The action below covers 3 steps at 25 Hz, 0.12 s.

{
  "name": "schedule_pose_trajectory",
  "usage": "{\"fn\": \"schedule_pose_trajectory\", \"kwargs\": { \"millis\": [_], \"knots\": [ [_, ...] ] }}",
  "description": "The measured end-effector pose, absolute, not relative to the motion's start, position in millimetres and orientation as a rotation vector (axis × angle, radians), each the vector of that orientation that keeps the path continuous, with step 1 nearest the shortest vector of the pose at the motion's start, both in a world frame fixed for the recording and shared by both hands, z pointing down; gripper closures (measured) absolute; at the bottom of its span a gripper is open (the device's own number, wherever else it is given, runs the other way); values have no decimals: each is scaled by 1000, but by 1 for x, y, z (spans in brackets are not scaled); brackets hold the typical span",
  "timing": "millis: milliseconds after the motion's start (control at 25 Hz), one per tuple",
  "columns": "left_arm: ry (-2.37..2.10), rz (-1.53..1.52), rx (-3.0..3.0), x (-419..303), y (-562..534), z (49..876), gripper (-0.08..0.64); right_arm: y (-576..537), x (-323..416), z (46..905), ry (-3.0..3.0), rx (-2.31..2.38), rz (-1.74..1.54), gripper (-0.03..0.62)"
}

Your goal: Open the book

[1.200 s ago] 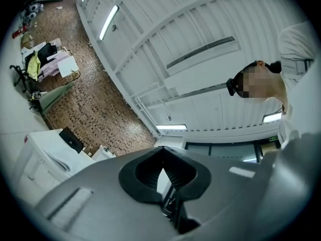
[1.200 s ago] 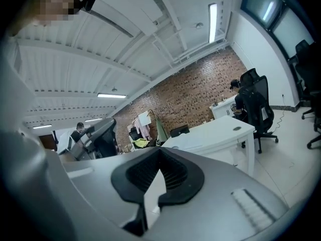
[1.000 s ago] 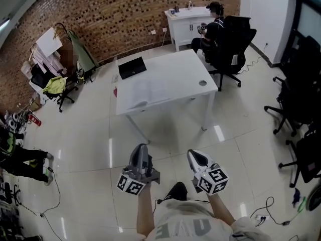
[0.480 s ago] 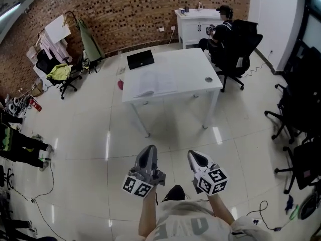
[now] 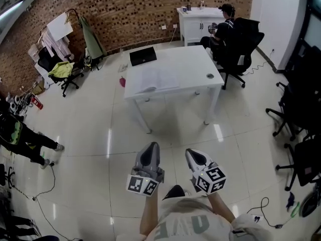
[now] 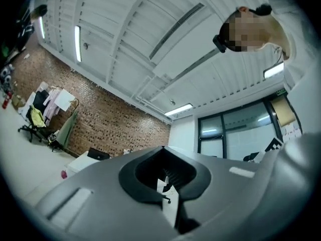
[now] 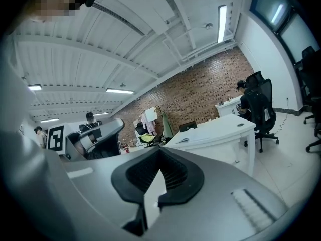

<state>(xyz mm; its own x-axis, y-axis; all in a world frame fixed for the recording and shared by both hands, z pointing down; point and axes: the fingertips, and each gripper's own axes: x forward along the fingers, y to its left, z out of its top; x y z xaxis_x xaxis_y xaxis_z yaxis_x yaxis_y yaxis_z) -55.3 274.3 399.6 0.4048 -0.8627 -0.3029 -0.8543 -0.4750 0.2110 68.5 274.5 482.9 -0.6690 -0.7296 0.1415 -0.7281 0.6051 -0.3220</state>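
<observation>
Bright, even light falls from long white ceiling tube lamps [image 6: 76, 43]; streaks of glare lie on the glossy pale tiled floor [image 5: 80, 124]. Fisheye distortion bends all edges; both gripper views darken at corners.

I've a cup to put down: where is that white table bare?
The table is bare across its middle and right, between the book and the small round thing near the right edge. The left side is crowded: black laptop at the far corner, book nearer us.
</observation>
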Motion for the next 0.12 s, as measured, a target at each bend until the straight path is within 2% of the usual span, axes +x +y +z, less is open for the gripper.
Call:
{"fn": "schedule_pose_trajectory", "kwargs": {
  "millis": [120],
  "knots": [
    [-1650, -571, 2641, -50, 281, 400, 541, 279, 68, 484, 2818, -1273, -572, 589]
  ]
}}
